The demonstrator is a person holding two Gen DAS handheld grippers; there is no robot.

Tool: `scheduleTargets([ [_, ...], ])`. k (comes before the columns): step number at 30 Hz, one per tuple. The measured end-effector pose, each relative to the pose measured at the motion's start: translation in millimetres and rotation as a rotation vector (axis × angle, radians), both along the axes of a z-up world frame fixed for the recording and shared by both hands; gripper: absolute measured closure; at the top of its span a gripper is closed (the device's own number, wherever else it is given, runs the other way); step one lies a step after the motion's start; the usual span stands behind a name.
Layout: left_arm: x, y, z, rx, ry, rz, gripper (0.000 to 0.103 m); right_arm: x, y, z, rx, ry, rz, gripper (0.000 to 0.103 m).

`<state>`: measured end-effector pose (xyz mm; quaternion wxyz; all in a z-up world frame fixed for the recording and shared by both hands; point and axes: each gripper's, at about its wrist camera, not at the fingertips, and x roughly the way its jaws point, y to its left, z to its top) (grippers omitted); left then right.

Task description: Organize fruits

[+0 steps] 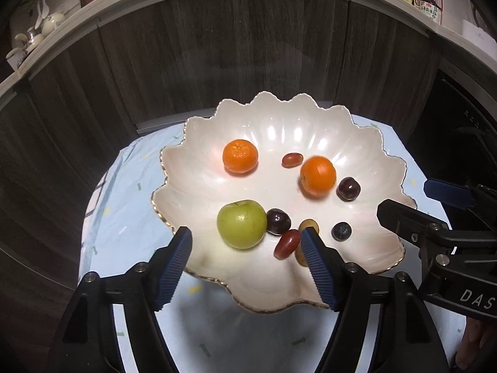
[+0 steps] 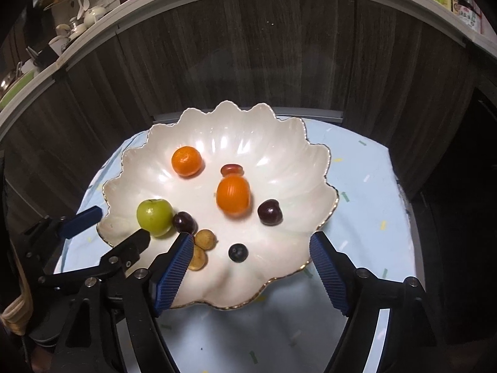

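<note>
One scalloped bowl [image 1: 366, 143]: two oranges [image 1: 240, 156], one green apple [image 1: 241, 223], two red grapes [image 1: 292, 159].

Also two dark plums [image 1: 348, 188], one blueberry [image 1: 341, 231], two small tan fruits [image 2: 205, 236].

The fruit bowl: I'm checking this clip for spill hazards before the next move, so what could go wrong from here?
1. One orange looks motion-blurred, so it may be rolling; it could knock the red grape or dark plum.
2. The scalloped bowl slopes shallowly, so nudged fruit might roll over the rim.
3. The open left gripper sits close to the green apple and could bump it.
</note>
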<state>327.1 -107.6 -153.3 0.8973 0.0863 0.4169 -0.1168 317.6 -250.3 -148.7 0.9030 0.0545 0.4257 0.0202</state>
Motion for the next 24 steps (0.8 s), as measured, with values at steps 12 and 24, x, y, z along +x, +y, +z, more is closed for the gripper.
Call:
scheduleTargets([
  [12,-25.0,8.4,23.1,0.001,-0.032,0.018,0.024,-24.6,5.4,22.2,-0.012,-0.032,-0.009,0.025],
  [24,-55.3,16.0,50.5,0.000,-0.083,0.045,0.022,-58.9,4.1,41.9,-0.026,-0.056,-0.047,0.025],
])
